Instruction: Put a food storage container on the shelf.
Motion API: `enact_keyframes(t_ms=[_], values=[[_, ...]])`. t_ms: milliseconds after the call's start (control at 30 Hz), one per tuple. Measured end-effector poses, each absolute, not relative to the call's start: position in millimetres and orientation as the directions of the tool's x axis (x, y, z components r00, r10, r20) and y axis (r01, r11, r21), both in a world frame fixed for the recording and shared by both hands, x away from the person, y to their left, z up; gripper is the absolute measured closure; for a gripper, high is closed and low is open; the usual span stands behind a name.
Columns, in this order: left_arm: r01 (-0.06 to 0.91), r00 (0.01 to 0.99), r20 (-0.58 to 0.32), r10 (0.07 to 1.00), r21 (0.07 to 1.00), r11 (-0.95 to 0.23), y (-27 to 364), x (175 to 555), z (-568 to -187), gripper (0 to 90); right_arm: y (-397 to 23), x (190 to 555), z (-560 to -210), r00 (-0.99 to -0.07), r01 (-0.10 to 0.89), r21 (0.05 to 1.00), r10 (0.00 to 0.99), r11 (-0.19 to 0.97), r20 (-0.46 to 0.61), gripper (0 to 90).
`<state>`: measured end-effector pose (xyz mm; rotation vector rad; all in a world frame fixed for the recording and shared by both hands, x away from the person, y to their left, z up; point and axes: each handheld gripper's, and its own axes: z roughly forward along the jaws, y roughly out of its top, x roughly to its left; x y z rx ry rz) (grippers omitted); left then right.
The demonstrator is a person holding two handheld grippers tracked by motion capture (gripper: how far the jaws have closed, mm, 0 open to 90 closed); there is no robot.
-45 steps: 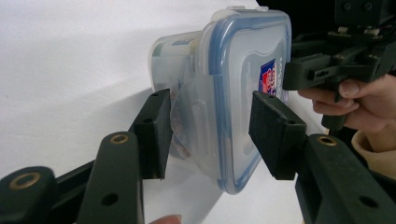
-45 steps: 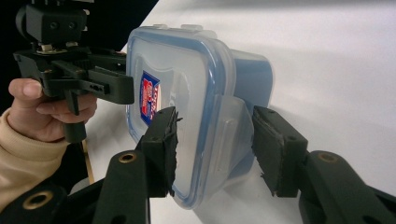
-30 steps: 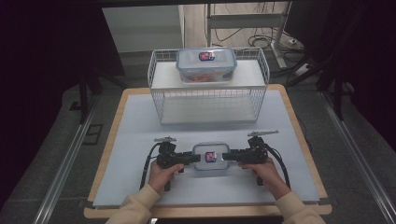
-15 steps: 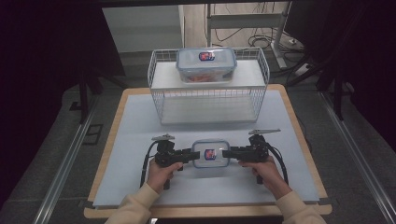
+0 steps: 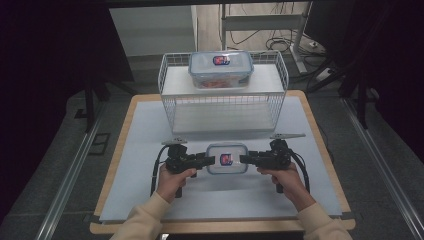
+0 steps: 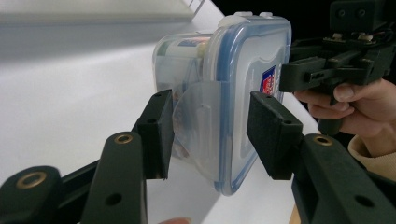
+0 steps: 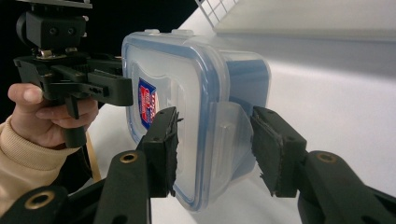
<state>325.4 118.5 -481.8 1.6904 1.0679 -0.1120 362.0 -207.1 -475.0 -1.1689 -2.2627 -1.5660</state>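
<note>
High view has our left gripper [image 5: 209,160] and right gripper [image 5: 245,159] pinching the clear, blue-rimmed plastic box [image 5: 227,158] endwise; uneven lifting could slip it.

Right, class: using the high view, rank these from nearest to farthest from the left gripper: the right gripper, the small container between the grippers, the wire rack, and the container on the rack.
1. Small container, at the left gripper jaws.
2. Right gripper, across the container.
3. Wire rack, behind, mid-table.
4. Container on the rack, on its top shelf, farthest back.
</note>
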Motion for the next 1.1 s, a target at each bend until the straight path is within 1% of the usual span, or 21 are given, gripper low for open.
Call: enact_keyframes(t_ms=[133,300,333,367,400,433,467,533,700,867,900,933,967,1033,1100], values=[[0.676,0.603,-0.544,0.583,0.737,-0.011,118.9,330.1,-468.3,52.0,-207.0,365.0,-461.1,-0.694,0.653,0.743,0.511,0.148,0.507,52.0],[0.652,0.620,-0.533,0.575,0.758,-0.001,120.5,338.7,-444.7,52.0,-206.6,371.4,-435.9,-0.715,0.617,0.774,0.512,0.143,0.476,52.1],[0.652,0.620,-0.533,0.575,0.758,-0.001,120.5,338.7,-444.7,52.0,-206.6,371.4,-435.9,-0.715,0.617,0.774,0.512,0.143,0.476,52.1],[0.643,0.627,-0.526,0.575,0.766,0.000,121.3,341.4,-436.2,51.9,-205.9,373.3,-426.4,-0.721,0.606,0.783,0.513,0.141,0.466,52.2],[0.643,0.627,-0.526,0.575,0.766,0.000,121.3,341.4,-436.2,51.9,-205.9,373.3,-426.4,-0.721,0.606,0.783,0.513,0.141,0.466,52.2],[0.630,0.635,-0.515,0.575,0.776,-0.001,122.2,344.5,-427.0,51.9,-205.3,375.7,-417.2,-0.727,0.595,0.791,0.513,0.140,0.456,52.2],[0.630,0.635,-0.515,0.575,0.776,-0.001,122.2,344.5,-427.0,51.9,-205.3,375.7,-417.2,-0.727,0.595,0.791,0.513,0.140,0.456,52.2],[0.617,0.642,-0.507,0.575,0.787,0.004,123.2,348.9,-413.8,51.8,-204.2,379.5,-403.6,-0.735,0.579,0.804,0.513,0.133,0.444,52.3],[0.588,0.659,-0.479,0.580,0.809,0.001,124.6,355.2,-393.2,51.8,-202.9,385.5,-383.5,-0.747,0.556,0.821,0.511,0.127,0.426,52.3],[0.571,0.669,-0.470,0.576,0.821,0.007,126.1,360.2,-377.4,51.8,-201.4,390.3,-363.4,-0.759,0.528,0.841,0.512,0.122,0.402,52.3],[0.561,0.675,-0.460,0.577,0.828,0.004,126.9,362.7,-367.8,51.8,-201.0,391.4,-359.2,-0.761,0.524,0.844,0.511,0.119,0.400,52.3],[0.561,0.675,-0.460,0.577,0.828,0.004,126.9,362.7,-367.8,51.8,-201.0,391.4,-359.2,-0.761,0.524,0.844,0.511,0.119,0.400,52.3],[0.549,0.682,-0.448,0.578,0.836,0.000,128.0,366.1,-358.2,51.8,-199.9,393.7,-349.8,-0.766,0.511,0.852,0.512,0.115,0.390,52.2],[0.545,0.685,-0.444,0.577,0.839,-0.001,128.4,367.9,-353.9,51.8,-199.6,394.6,-346.7,-0.766,0.507,0.855,0.512,0.111,0.388,52.3],[0.536,0.689,-0.439,0.576,0.844,0.002,130.0,373.4,-342.7,51.8,-198.0,399.7,-333.5,-0.771,0.495,0.862,0.513,0.109,0.378,52.3]])
